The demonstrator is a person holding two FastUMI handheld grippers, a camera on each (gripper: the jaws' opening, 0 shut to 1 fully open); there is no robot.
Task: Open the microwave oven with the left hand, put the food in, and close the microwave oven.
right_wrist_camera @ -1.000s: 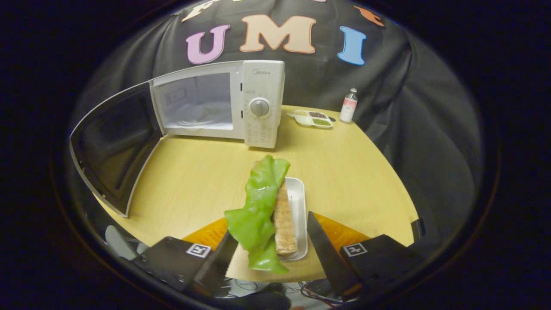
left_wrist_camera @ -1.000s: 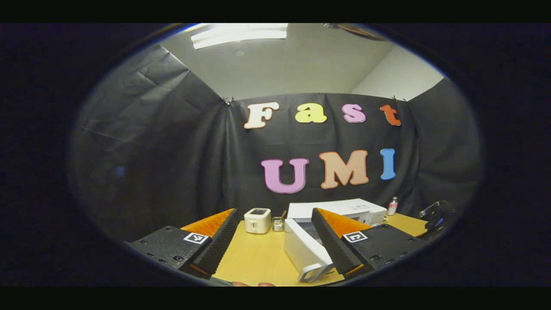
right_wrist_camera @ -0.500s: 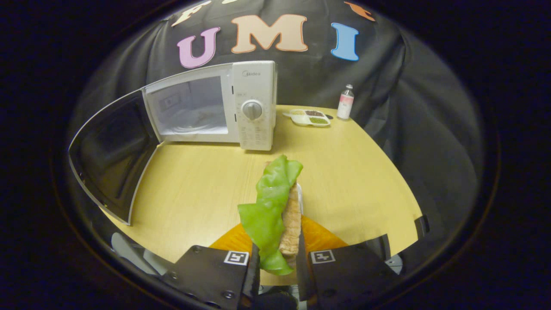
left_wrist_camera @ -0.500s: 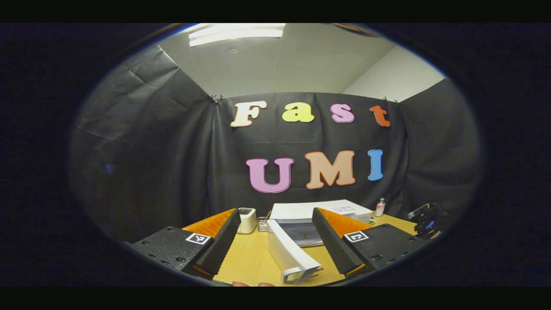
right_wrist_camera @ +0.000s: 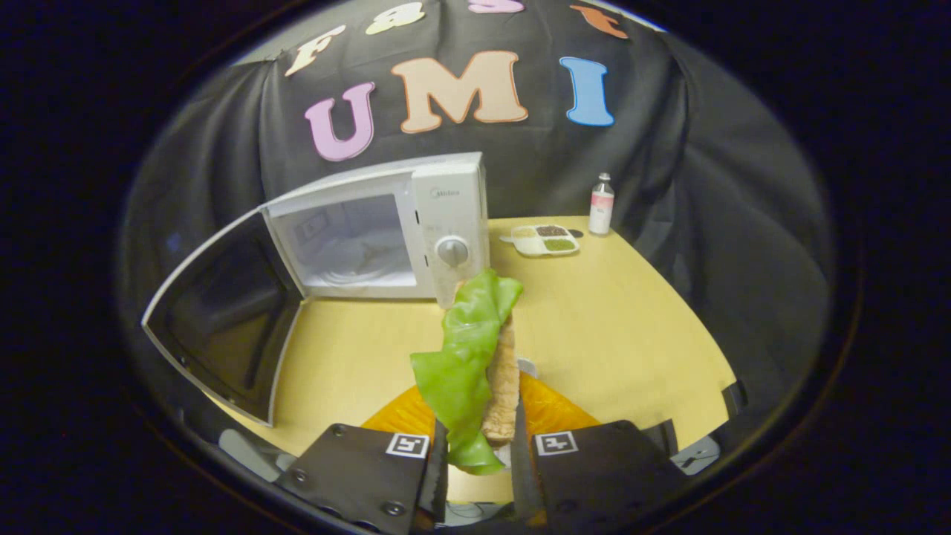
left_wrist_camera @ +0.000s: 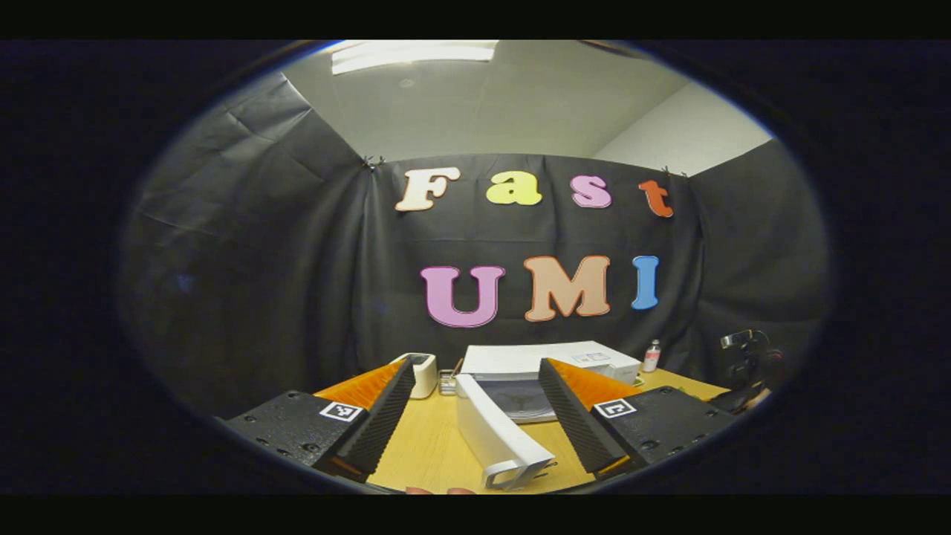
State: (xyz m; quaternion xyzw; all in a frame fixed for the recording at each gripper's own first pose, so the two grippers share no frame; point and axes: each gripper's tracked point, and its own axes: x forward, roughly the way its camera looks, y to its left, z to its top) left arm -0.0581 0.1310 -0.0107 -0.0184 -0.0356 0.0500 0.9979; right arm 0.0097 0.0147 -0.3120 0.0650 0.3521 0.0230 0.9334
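The white microwave stands at the back of the table with its door swung wide open to the left, and the cavity shows a turntable. My right gripper is shut on the food, a slice of toast with a green lettuce leaf, held upright above the table in front of the microwave. In the left gripper view the microwave and its open door lie ahead, the door edge between the fingers of my open left gripper, which holds nothing.
A divided dish of grains and a small bottle stand at the back right of the wooden table. A white toaster sits left of the microwave. A bit of a white tray shows under the food.
My right gripper shut on the food and has lifted it off the white tray, towards the microwave. The left gripper has drifted slightly and stays open.
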